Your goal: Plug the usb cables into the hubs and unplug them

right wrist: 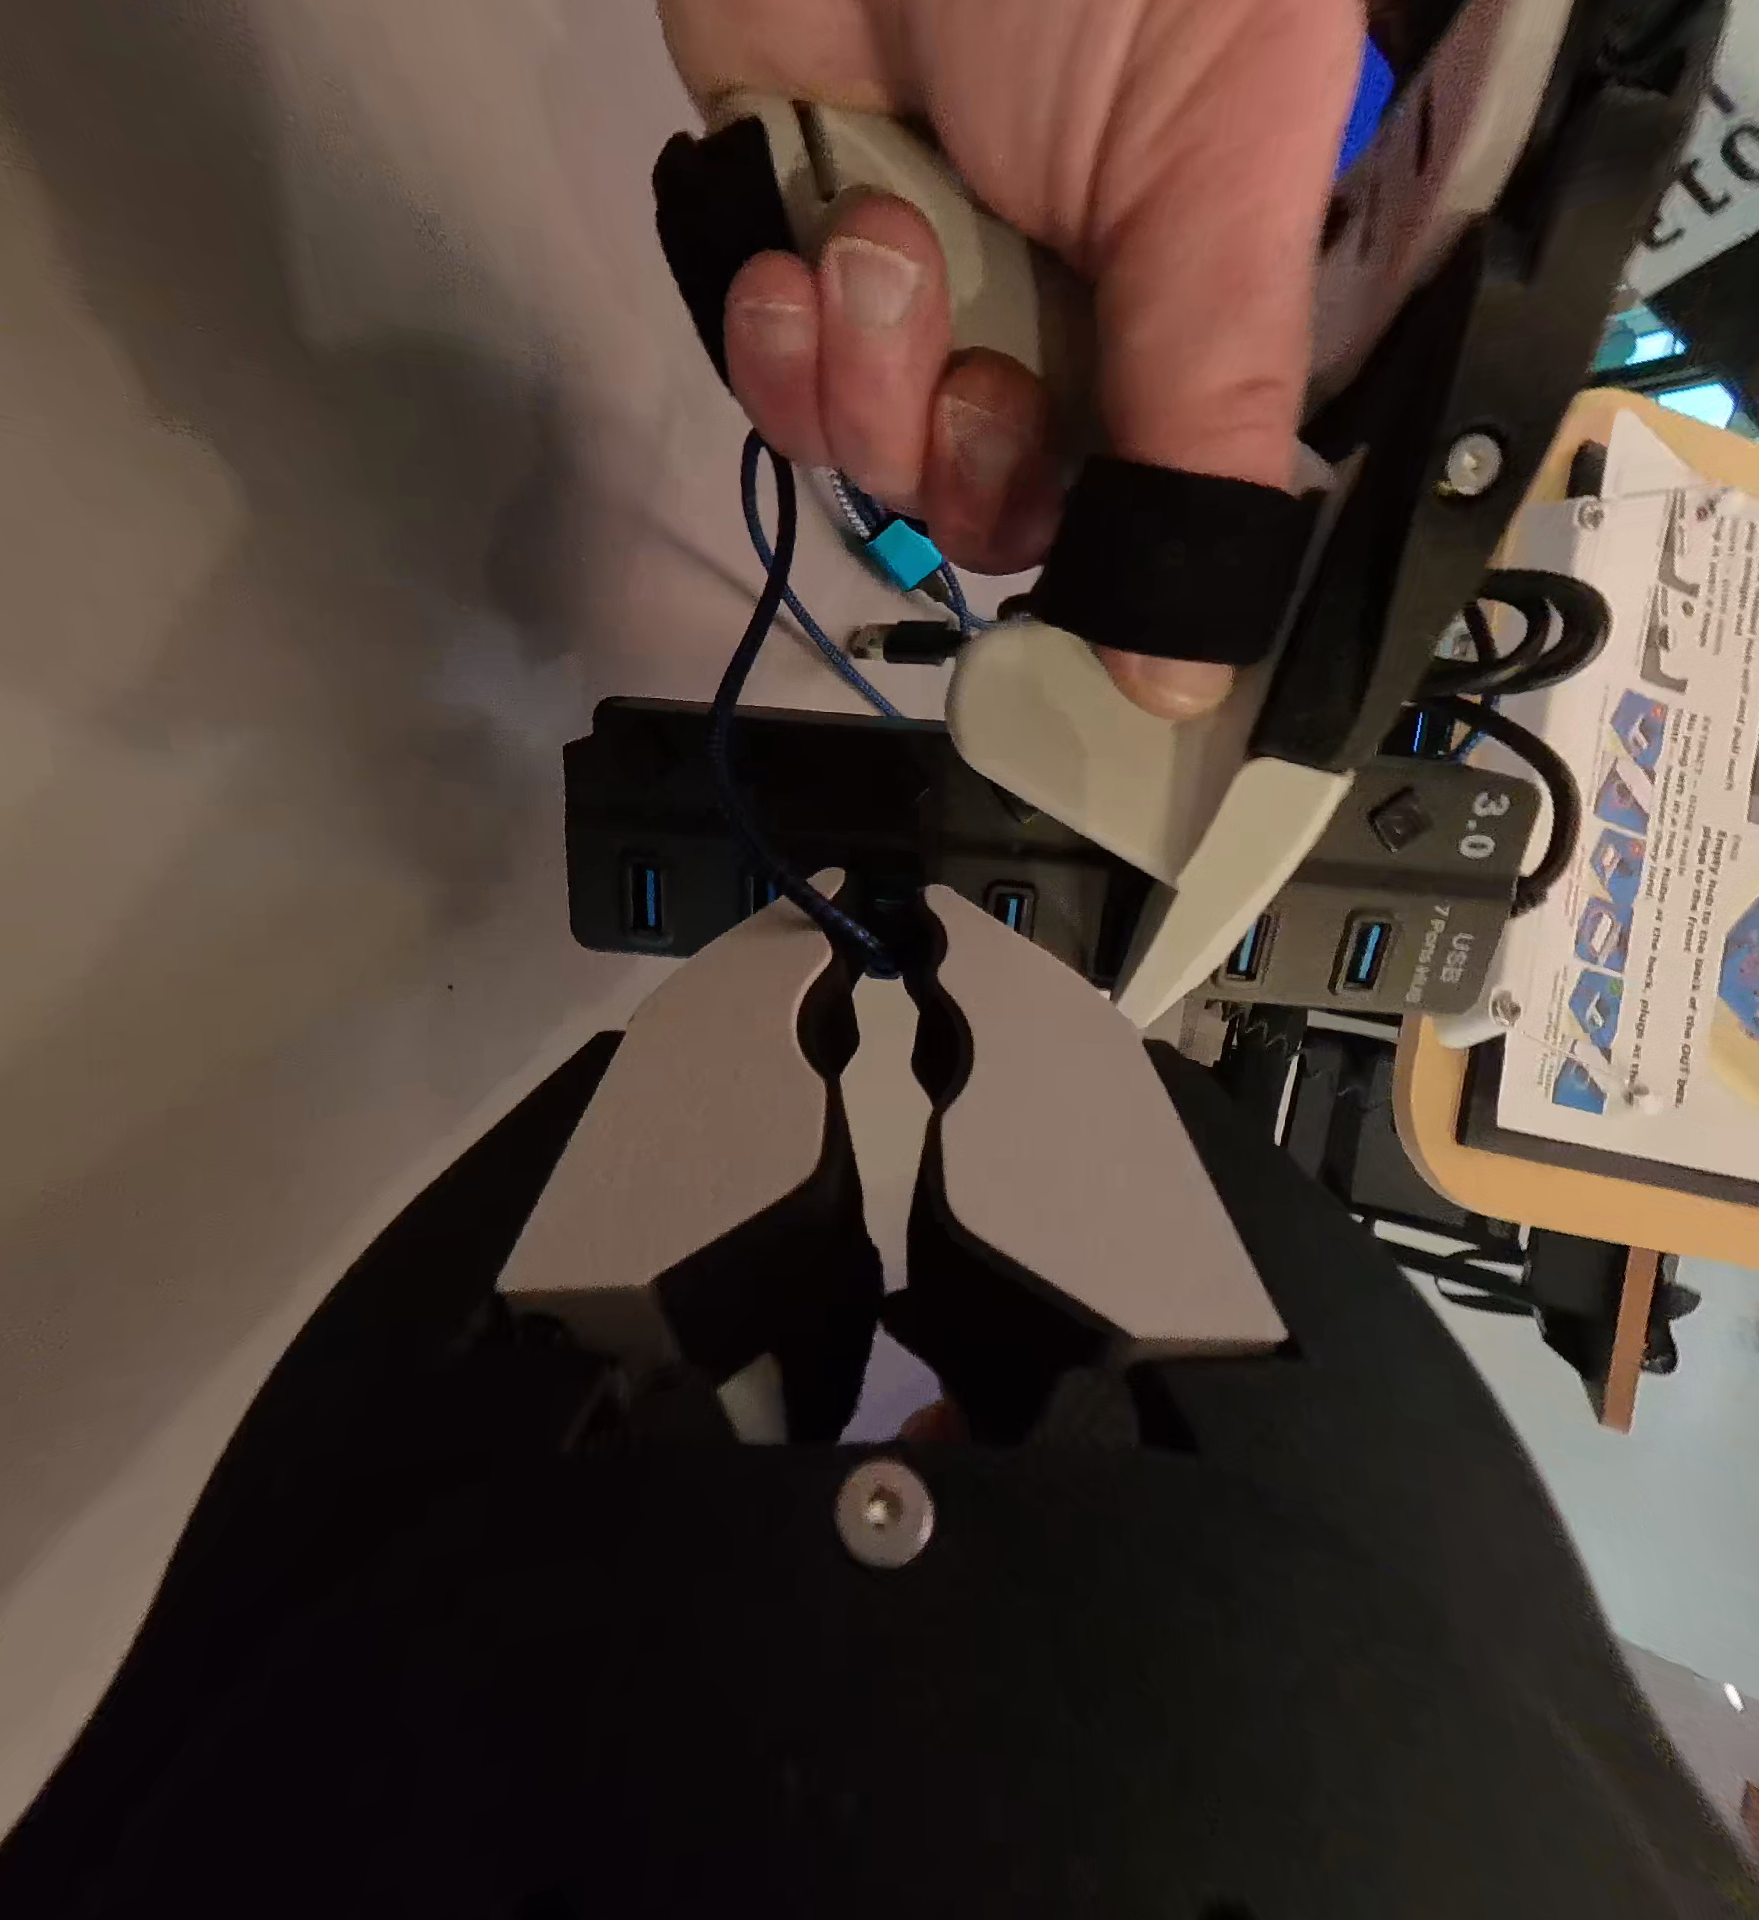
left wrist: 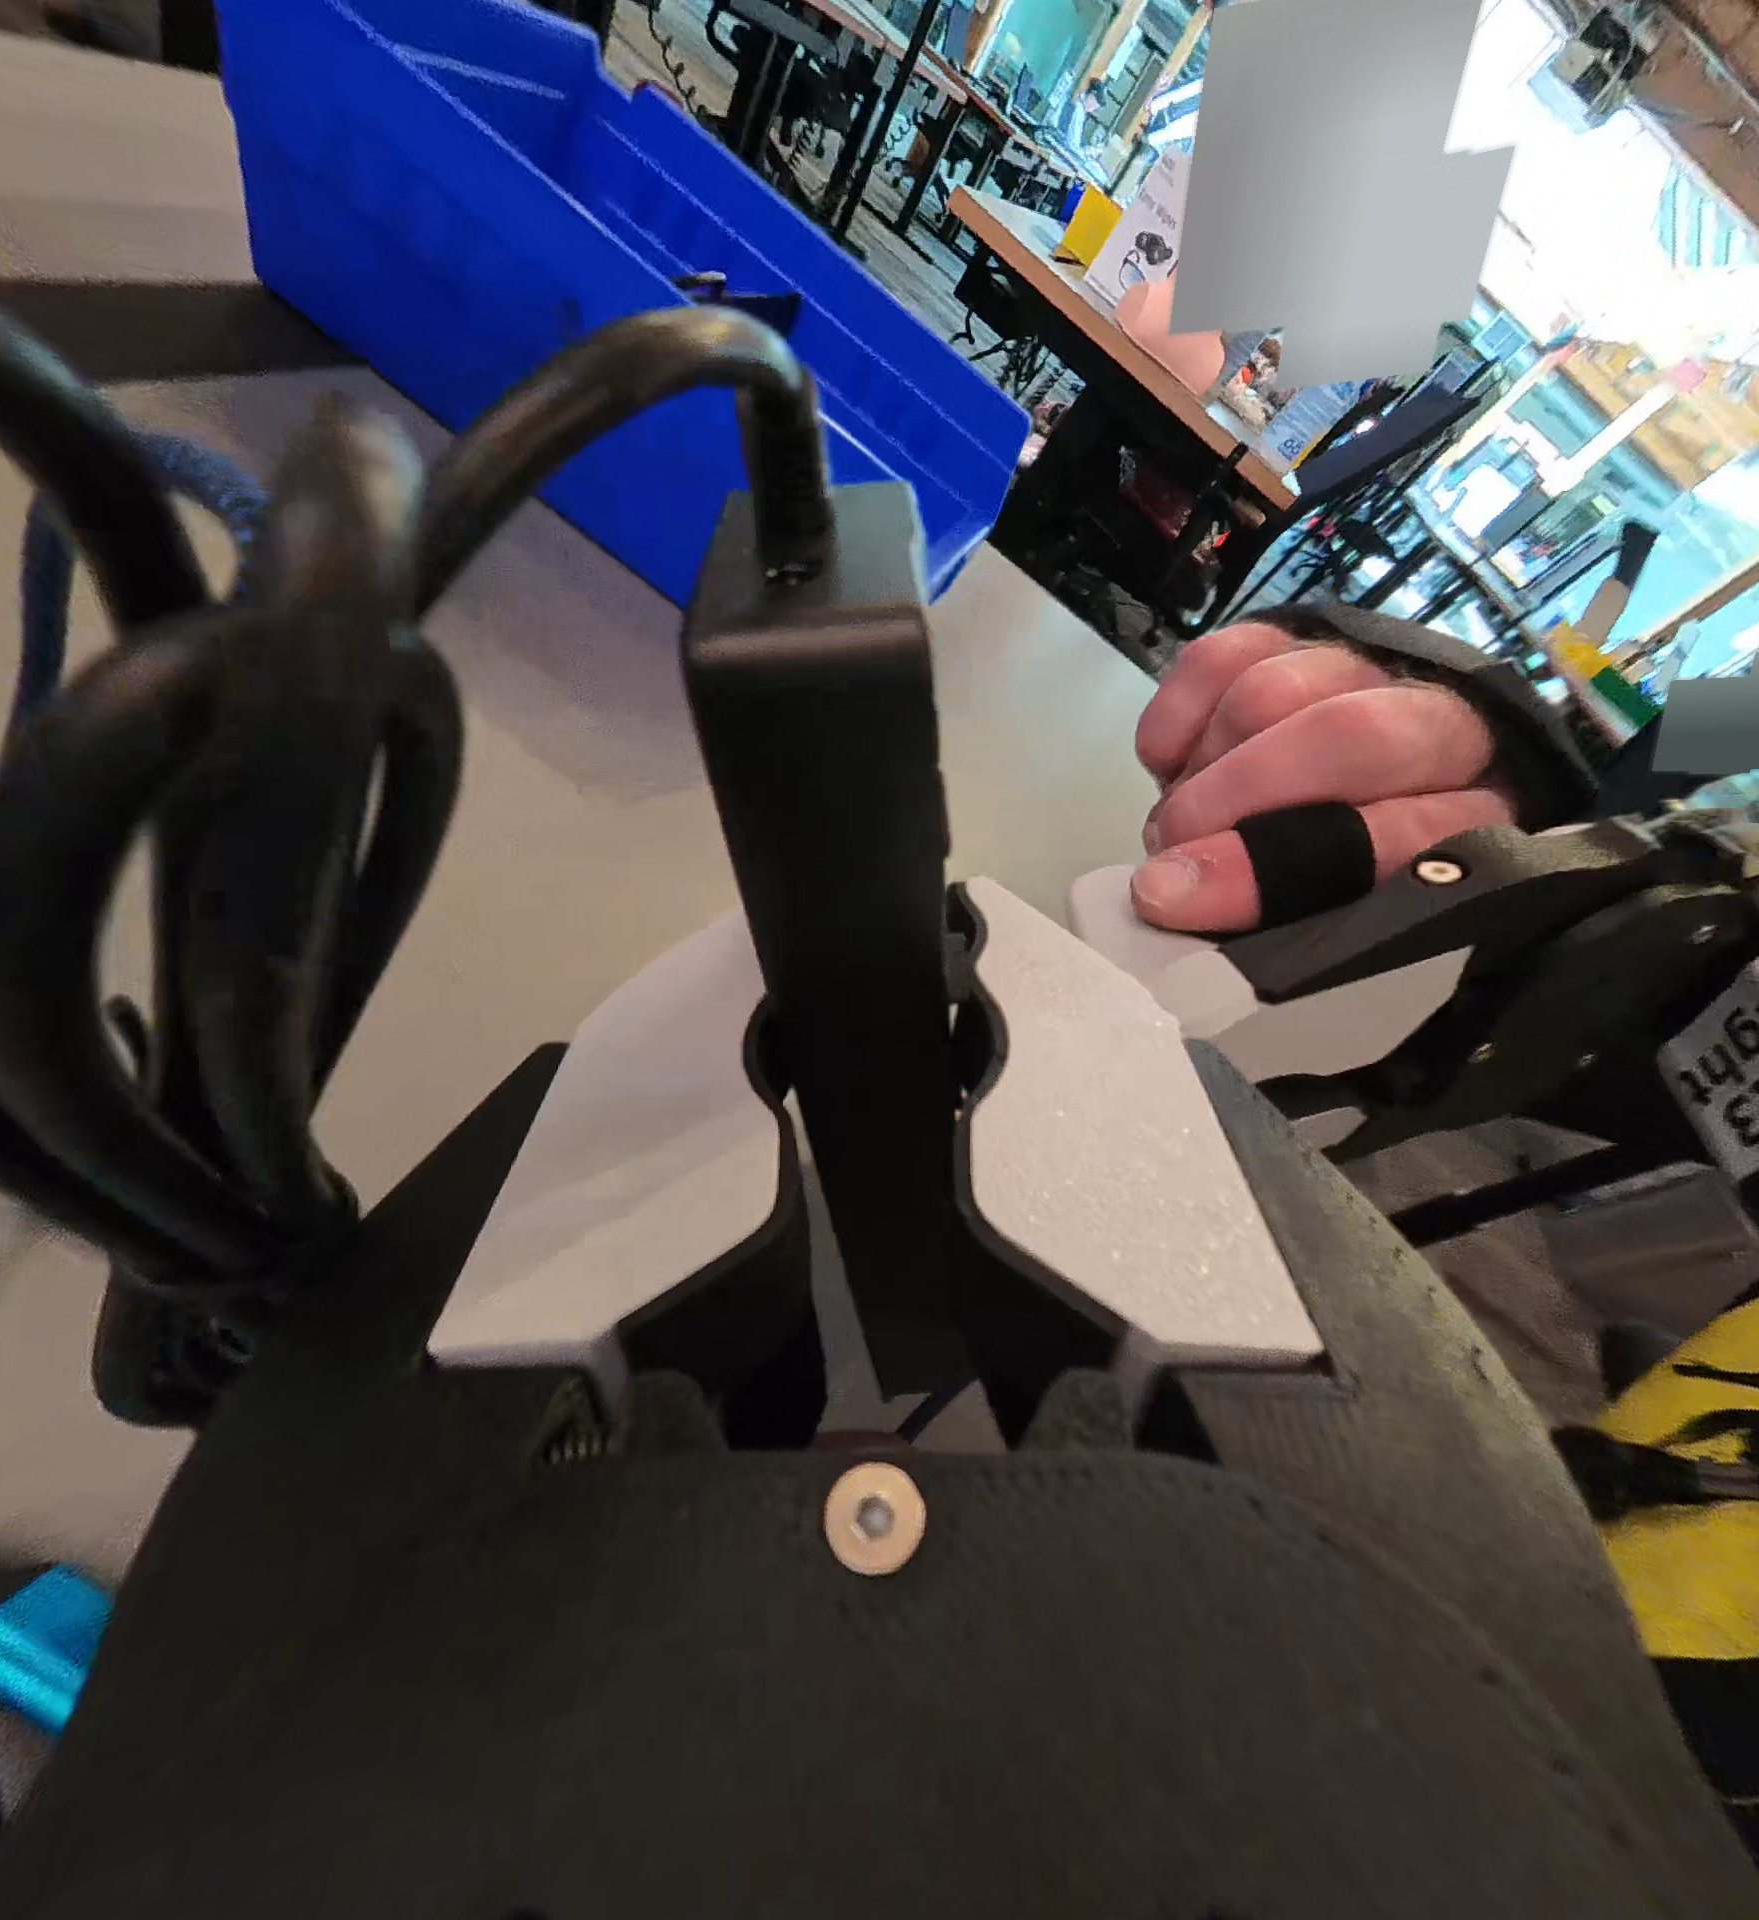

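Left wrist view, from the left: bundle of coiled black rubbery cable (left wrist: 179, 883) left of the slim black plastic USB hub (left wrist: 823, 831); blue plastic bin (left wrist: 584, 270) behind the hub; left gripper (left wrist: 870, 1039) clamped on the hub body, pale pads pressing both flat sides, hub upright with its own lead out the top end; right of the hub, a hand (left wrist: 1301, 769) on the other tool. Right wrist view, from the left: hub face with blue-lit ports (right wrist: 646, 894); dark blue braided cable (right wrist: 750, 644) looping down to a port near the hub's middle; right gripper (right wrist: 880, 951) nearly closed, tips pinching the dark plug end there. Probably light and rigid, that hub; slick casing, best held mid-body. Braid limp, so grip belongs on the stiff plug shell, pulling straight.
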`<state>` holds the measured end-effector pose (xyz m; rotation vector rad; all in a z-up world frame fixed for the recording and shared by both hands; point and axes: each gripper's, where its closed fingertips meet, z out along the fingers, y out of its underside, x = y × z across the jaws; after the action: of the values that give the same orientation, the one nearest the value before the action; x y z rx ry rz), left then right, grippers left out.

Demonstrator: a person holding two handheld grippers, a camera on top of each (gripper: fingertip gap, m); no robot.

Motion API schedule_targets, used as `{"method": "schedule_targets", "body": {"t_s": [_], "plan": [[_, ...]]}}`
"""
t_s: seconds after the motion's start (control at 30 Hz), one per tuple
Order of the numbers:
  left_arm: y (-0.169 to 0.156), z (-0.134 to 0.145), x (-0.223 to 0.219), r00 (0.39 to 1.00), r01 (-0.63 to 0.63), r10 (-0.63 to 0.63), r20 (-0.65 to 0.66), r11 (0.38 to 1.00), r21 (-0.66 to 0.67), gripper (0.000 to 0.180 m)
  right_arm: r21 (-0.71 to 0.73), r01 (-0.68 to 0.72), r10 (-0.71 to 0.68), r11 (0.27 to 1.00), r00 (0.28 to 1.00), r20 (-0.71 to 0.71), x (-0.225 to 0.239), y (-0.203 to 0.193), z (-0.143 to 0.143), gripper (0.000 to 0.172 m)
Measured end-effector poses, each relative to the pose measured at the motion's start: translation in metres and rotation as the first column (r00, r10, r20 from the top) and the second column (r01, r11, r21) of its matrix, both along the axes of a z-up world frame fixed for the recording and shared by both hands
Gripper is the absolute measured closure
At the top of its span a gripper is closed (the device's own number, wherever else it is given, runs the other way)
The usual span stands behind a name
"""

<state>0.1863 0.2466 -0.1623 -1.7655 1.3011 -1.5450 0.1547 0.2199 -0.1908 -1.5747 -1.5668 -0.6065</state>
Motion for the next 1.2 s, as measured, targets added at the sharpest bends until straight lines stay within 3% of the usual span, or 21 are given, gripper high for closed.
{"method": "schedule_targets", "body": {"t_s": [0.07,0.2,0.3,0.33,0.37,0.4,0.43,0.53,0.67,0.8,1.0,1.1,1.2], "plan": [[0.001,-0.002,-0.001,1.000,0.010,-0.007,-0.028,0.994,0.110,0.153,0.029,0.018,-0.018,0.999,1.000,0.007,0.000,0.000,0.001,0.166],[-0.001,0.005,-0.001,1.000,0.017,-0.015,-0.013,0.989,0.149,0.153,0.065,0.075,-0.076,0.995,0.997,0.006,0.002,-0.002,0.006,0.165],[-0.008,-0.001,0.000,0.999,0.041,-0.039,-0.020,0.985,0.167,0.153,0.008,0.082,-0.081,0.997,0.995,-0.053,0.005,-0.009,0.003,0.165],[0.007,-0.012,-0.002,0.995,-0.036,0.059,-0.080,0.964,0.262,0.152,-0.014,0.058,-0.059,0.998,0.996,-0.072,0.003,-0.016,0.004,0.165],[0.038,-0.009,-0.013,0.981,-0.160,0.188,-0.047,0.921,0.354,0.154,-0.048,0.027,-0.033,0.998,0.992,-0.121,-0.002,-0.027,0.010,0.165],[0.058,-0.004,-0.027,0.972,-0.211,0.232,-0.039,0.932,0.295,0.155,-0.055,0.018,-0.027,0.998,0.985,-0.169,-0.005,-0.035,0.021,0.165],[0.056,0.013,-0.032,0.980,-0.195,0.195,0.025,0.952,0.237,0.155,-0.047,0.022,-0.030,0.999,0.983,-0.184,-0.002,-0.039,0.029,0.166],[0.031,0.020,-0.020,0.994,-0.081,0.103,-0.040,0.923,0.377,0.154,-0.093,0.051,-0.069,0.994,0.977,-0.201,0.011,-0.035,0.022,0.166],[0.018,0.032,-0.016,1.000,-0.027,0.028,0.002,0.963,0.269,0.154,-0.132,0.060,-0.090,0.989,0.967,-0.237,0.009,-0.036,0.026,0.166],[0.008,0.093,-0.020,0.976,0.058,-0.066,0.208,0.997,0.042,0.154,-0.204,0.062,-0.103,0.977,0.975,-0.198,0.016,-0.039,0.001,0.166],[0.003,0.166,-0.043,0.879,0.230,-0.131,0.459,0.959,-0.168,0.155,-0.283,0.052,-0.088,0.958,0.989,-0.117,0.005,-0.037,-0.033,0.166],[-0.009,0.171,-0.063,0.869,0.309,-0.206,0.450,0.936,-0.167,0.154,-0.328,0.091,-0.138,0.940,0.983,-0.121,0.015,-0.031,-0.041,0.166],[-0.028,0.147,-0.088,0.880,0.391,-0.316,0.354,0.906,-0.162,0.155,-0.355,0.120,-0.183,0.927,0.972,-0.148,0.026,-0.024,-0.042,0.166]]}}
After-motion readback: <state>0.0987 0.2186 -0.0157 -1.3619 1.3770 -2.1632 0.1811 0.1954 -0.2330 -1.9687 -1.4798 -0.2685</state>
